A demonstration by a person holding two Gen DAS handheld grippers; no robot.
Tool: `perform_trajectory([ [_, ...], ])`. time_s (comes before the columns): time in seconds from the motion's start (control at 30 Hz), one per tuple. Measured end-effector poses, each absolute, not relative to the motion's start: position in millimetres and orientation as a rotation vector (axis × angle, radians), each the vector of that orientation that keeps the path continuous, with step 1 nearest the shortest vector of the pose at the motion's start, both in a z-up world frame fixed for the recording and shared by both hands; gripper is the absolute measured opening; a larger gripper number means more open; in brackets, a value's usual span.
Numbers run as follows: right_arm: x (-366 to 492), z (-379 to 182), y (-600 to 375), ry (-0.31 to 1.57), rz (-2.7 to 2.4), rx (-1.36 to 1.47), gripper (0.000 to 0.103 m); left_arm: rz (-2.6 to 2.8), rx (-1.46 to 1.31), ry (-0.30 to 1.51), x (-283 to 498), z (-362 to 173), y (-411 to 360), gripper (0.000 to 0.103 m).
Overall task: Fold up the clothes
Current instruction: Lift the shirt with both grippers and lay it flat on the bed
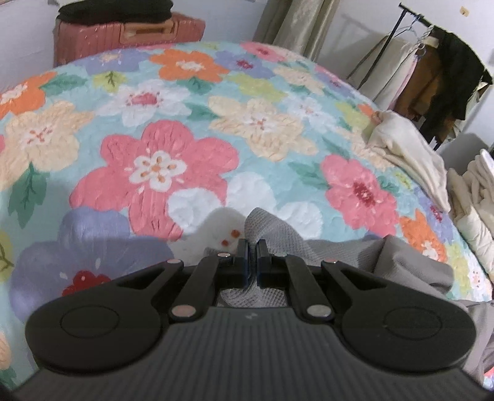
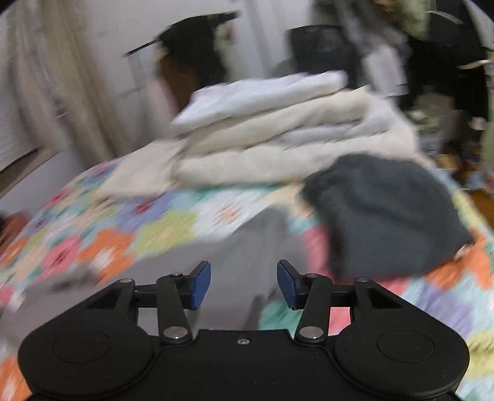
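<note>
Grey garment (image 1: 386, 259): waffle-knit, crumpled, lying on the floral bedspread (image 1: 185, 123), one peak pinched up.
Dark garment (image 2: 389, 216): charcoal knit, bunched in a heap on the floral bedspread.

A bed (image 1: 216, 101) fills most of the left wrist view, covered by a quilt (image 1: 160, 160) printed with large pink, orange, cream, white and lilac flowers on pale blue. Behind its far edge a pink suitcase (image 1: 123, 34) stands against a white wall (image 1: 24, 40), with something black lying on top. To the right hang pale olive curtains (image 1: 296, 24). Further right a black clothes rail (image 1: 432, 61) carries hanging coats in cream, brown and black. The right wrist view is blurred: it shows the same quilt (image 2: 173, 222), a pale curtain (image 2: 61, 80) at left, a white wall (image 2: 123, 24) and dark clutter at right.
</note>
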State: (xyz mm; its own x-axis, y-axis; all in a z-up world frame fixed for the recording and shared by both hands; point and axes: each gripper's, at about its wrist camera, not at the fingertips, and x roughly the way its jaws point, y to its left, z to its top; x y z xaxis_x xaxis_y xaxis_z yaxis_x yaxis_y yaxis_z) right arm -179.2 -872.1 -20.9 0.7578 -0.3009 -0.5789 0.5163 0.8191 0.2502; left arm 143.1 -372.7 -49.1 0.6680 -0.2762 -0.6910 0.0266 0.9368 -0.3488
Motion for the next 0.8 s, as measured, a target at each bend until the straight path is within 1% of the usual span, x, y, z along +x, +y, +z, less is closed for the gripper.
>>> perform_trajectory([
  [0.17,-186,-55,-812,0.656,-0.172,0.426,0.062,-0.186,-0.334,0.818,141,-47,-372,0.004],
  [0.27,-180,-77,-788,0.7,-0.11,0.405,0.066,-0.192,-0.341,0.819,140,-48,-372,0.004],
  [0.37,-166,-96,-777,0.759,-0.117,0.394,0.066,-0.199,-0.346,0.818,138,-50,-372,0.004],
  [0.4,-163,-98,-777,0.75,-0.132,0.386,0.064,-0.196,-0.34,0.811,137,-50,-373,0.004],
  [0.43,-161,-98,-780,0.73,-0.142,0.375,0.056,-0.191,-0.329,0.808,137,-51,-375,0.004],
  [0.47,-158,-98,-782,0.718,-0.149,0.358,0.017,-0.187,-0.319,0.811,137,-52,-377,0.004],
  [0.5,-155,-95,-784,0.724,-0.167,0.341,0.004,-0.188,-0.315,0.813,136,-51,-379,0.004],
  [0.63,-170,-59,-791,0.631,-0.252,0.311,0.003,-0.235,-0.294,0.764,112,-27,-384,0.004],
  [0.8,-224,22,-793,0.493,-0.315,0.213,0.003,-0.32,-0.292,0.681,60,15,-382,0.004],
])
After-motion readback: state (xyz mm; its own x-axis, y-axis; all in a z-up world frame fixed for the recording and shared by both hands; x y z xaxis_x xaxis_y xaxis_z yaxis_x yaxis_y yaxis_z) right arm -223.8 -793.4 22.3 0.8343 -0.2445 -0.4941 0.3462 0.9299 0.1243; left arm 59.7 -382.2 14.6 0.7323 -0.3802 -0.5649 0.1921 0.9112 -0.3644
